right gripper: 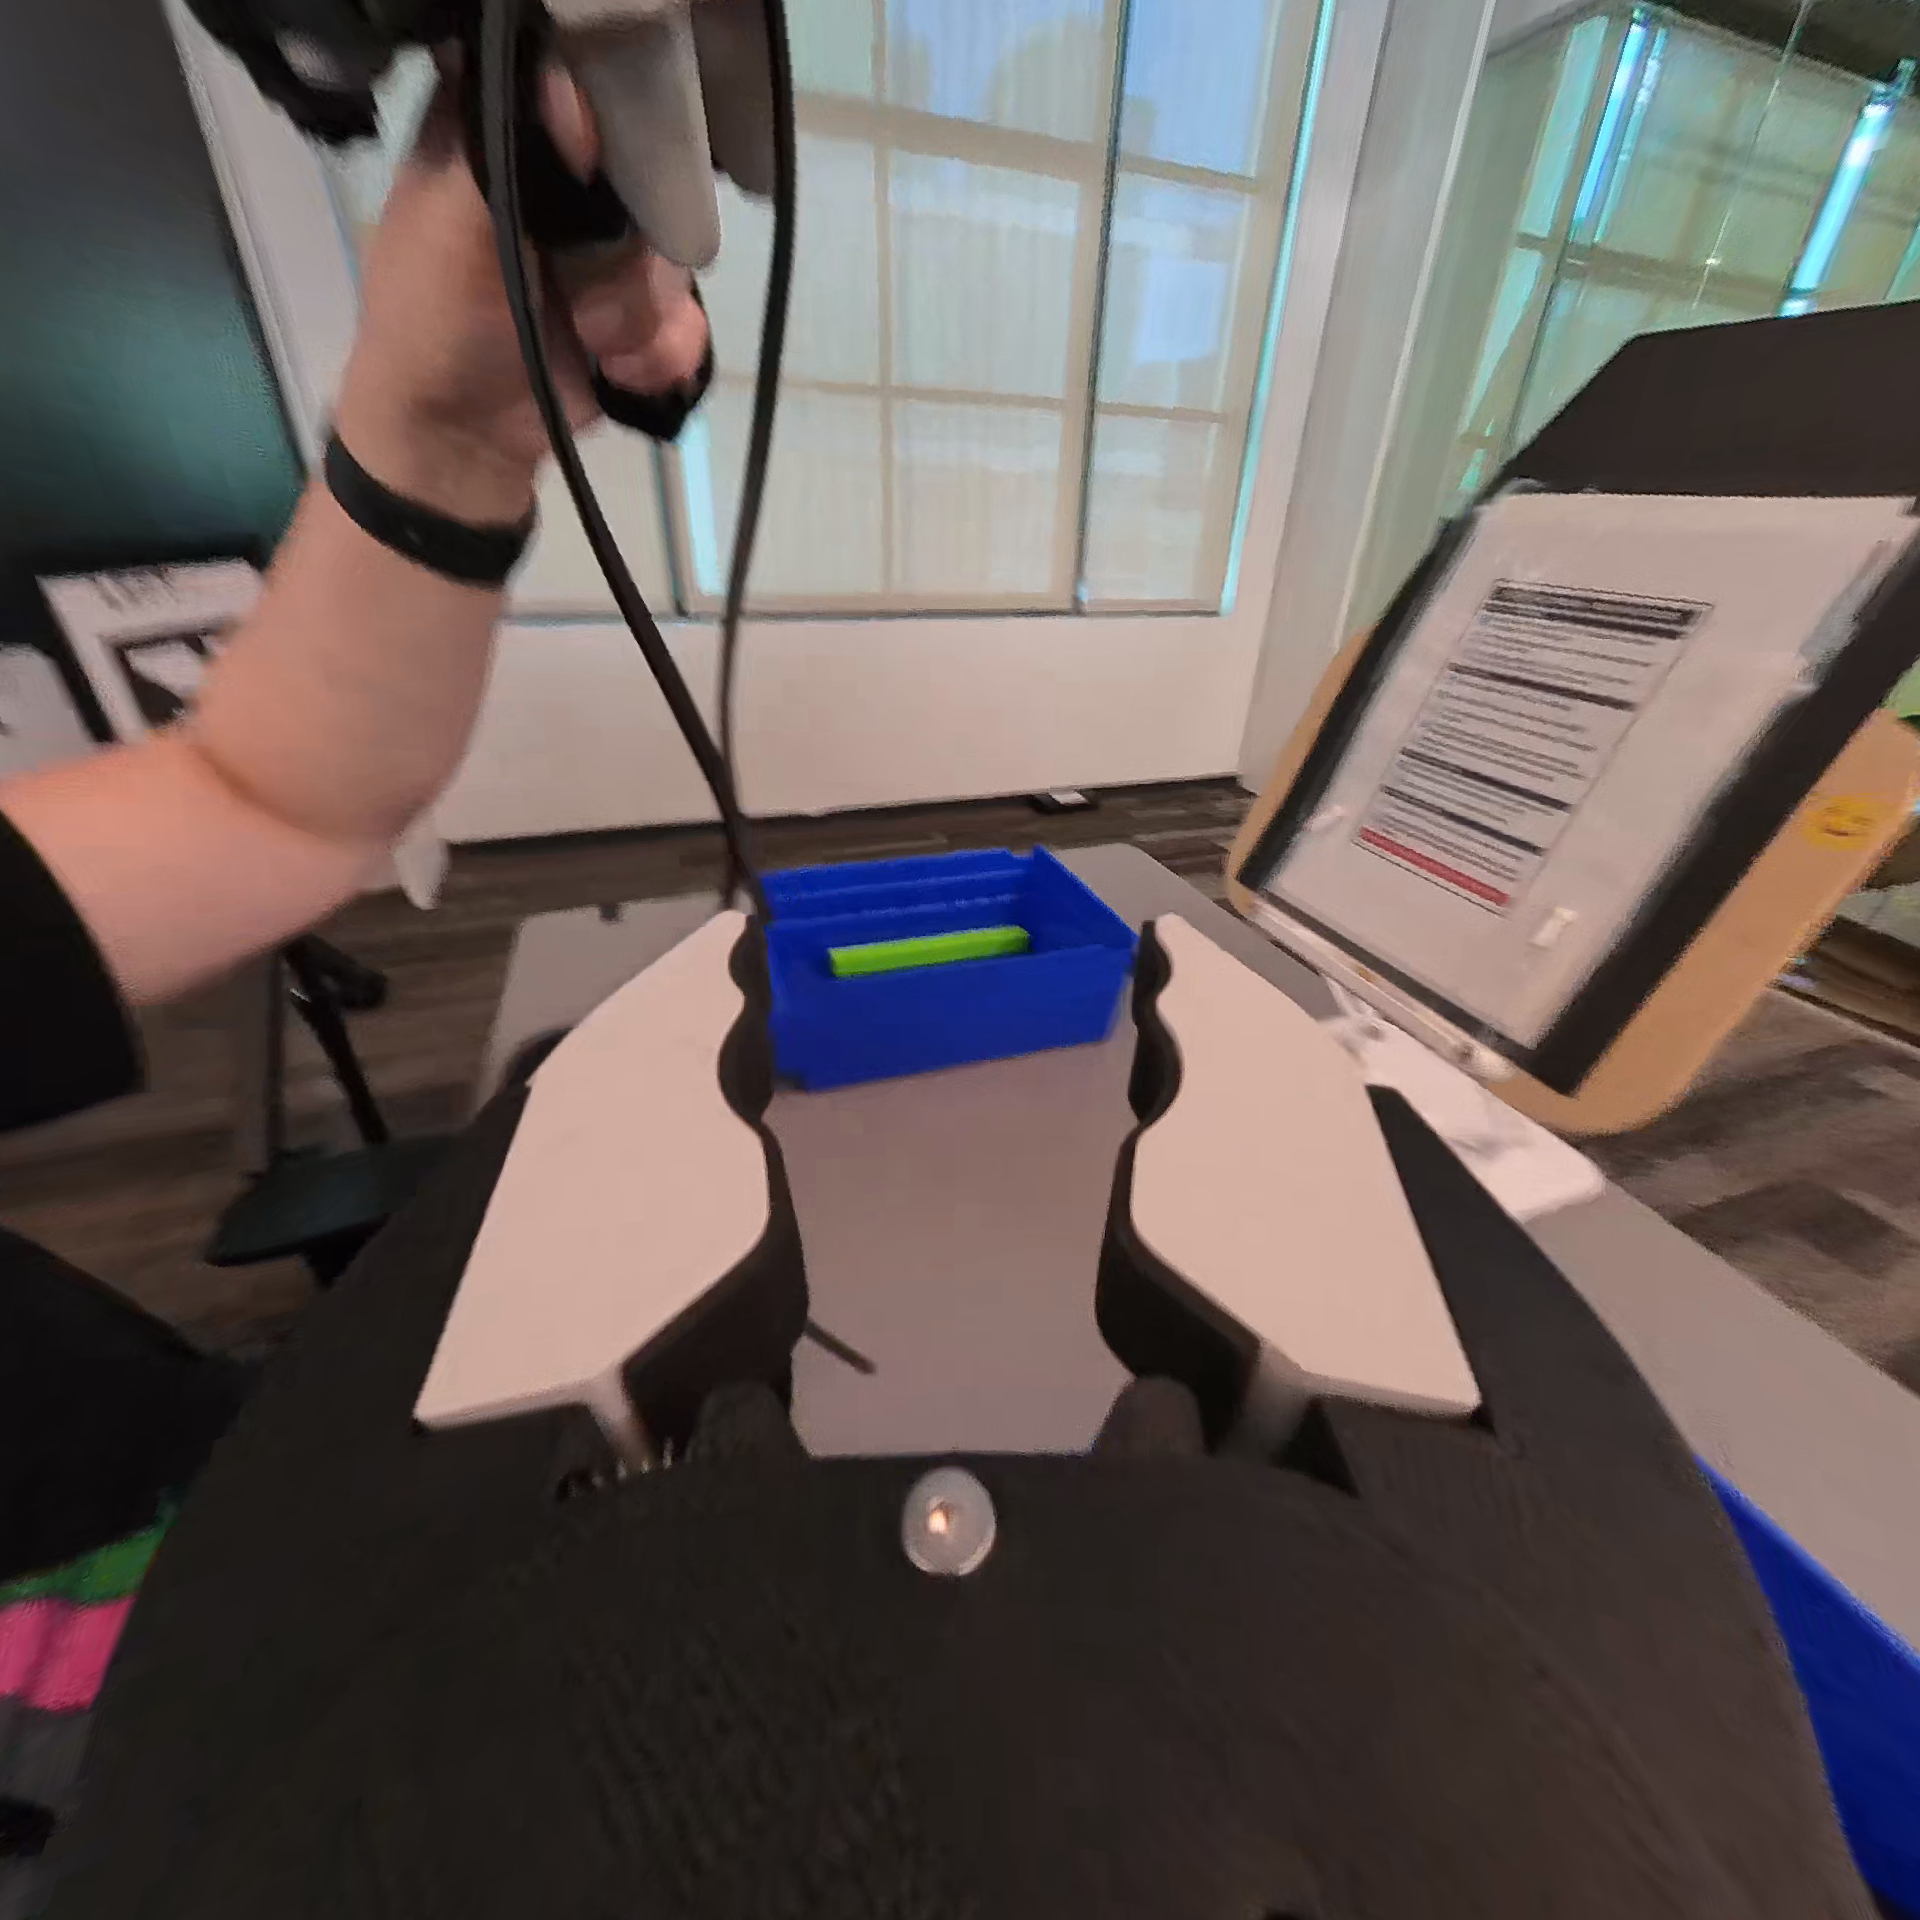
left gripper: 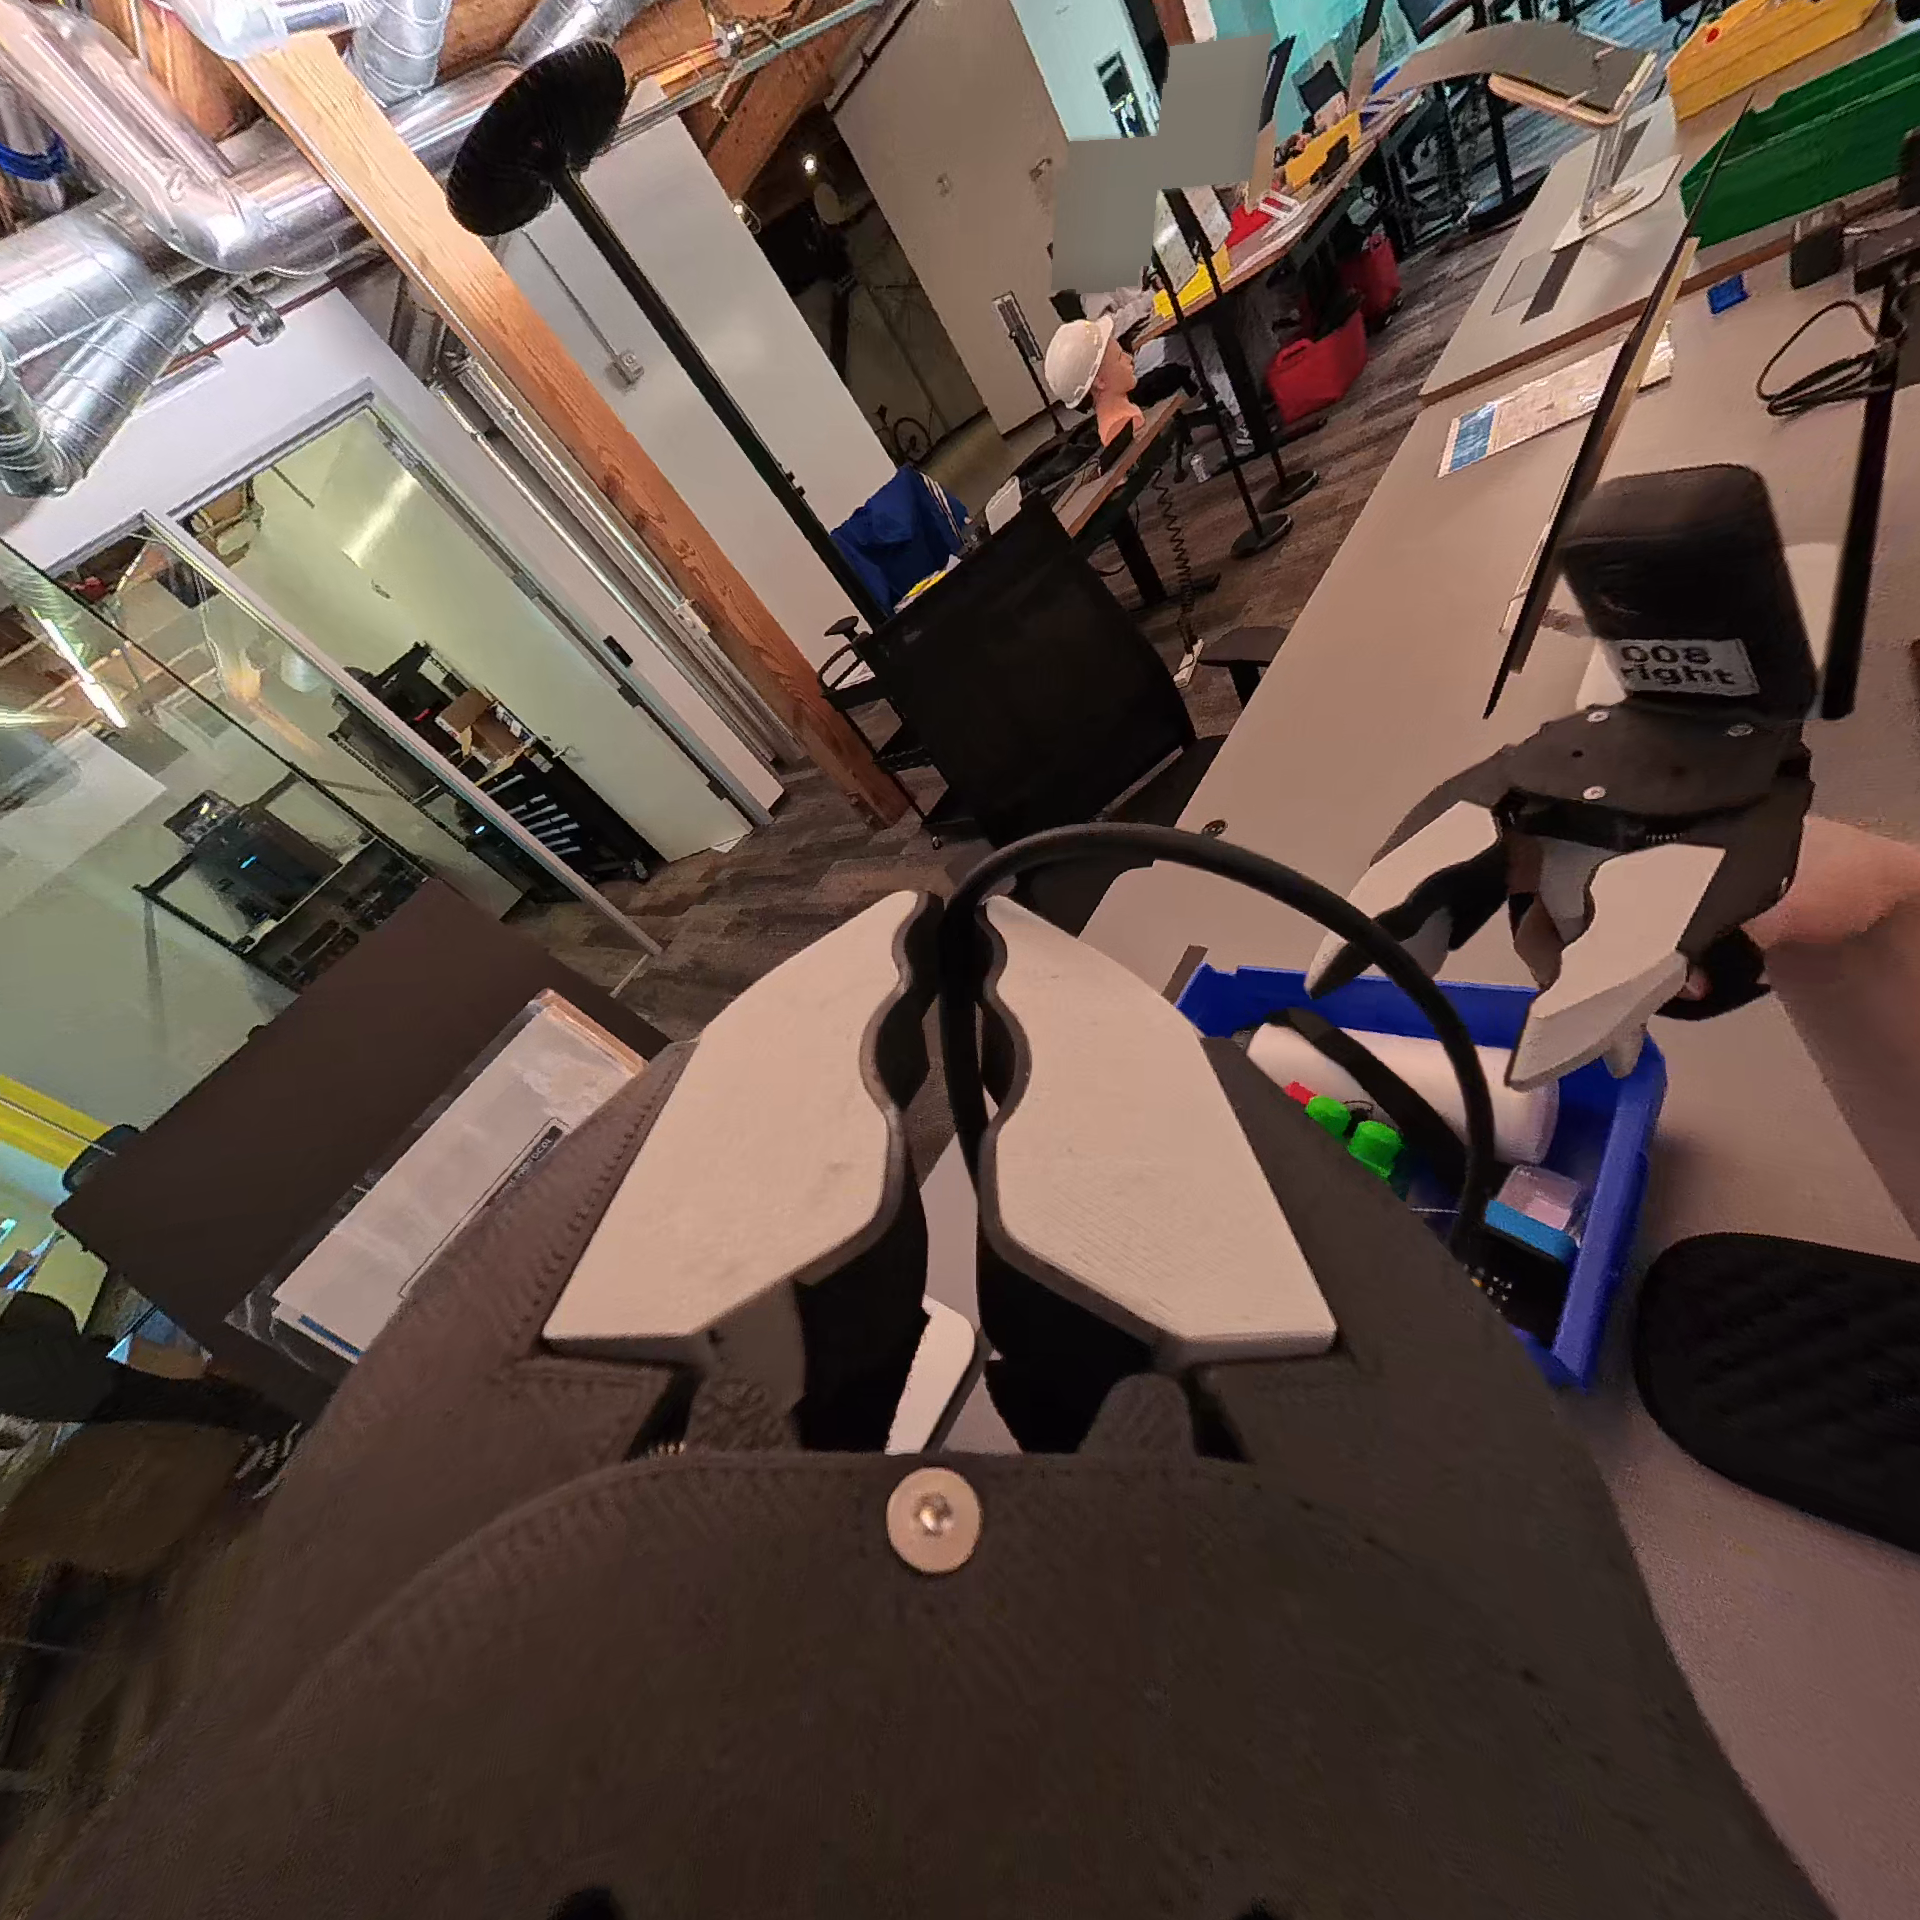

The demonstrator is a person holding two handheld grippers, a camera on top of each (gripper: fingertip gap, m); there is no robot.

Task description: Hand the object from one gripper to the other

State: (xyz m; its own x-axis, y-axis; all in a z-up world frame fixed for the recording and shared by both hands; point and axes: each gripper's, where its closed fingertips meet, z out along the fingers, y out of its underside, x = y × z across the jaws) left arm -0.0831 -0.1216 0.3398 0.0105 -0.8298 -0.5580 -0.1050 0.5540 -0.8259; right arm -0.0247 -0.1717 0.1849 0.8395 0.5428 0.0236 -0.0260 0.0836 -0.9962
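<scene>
The object is a black cable (left gripper: 1195,847). My left gripper (left gripper: 956,914) is shut on it near the fingertips. The cable loops up, arcs right and drops into a blue bin (left gripper: 1600,1195). My right gripper (left gripper: 1444,1013) is open and empty, hovering just over that bin's far rim, close to the loop. In the right wrist view the right gripper (right gripper: 948,935) is wide open. Two strands of the cable (right gripper: 623,582) hang from the left gripper (right gripper: 665,208) at top left and run down along the inner edge of the right gripper's left finger. A loose end shows between the fingers.
The near blue bin also holds a white roll (left gripper: 1403,1070) and green pieces (left gripper: 1351,1127). A second blue bin (right gripper: 935,1029) with a green bar (right gripper: 925,951) stands farther along the grey table. A board with a sheet (right gripper: 1558,748) leans at the right. A black pad (left gripper: 1787,1382) lies nearby. My hands' fingertips stand some 20 centimetres from each other.
</scene>
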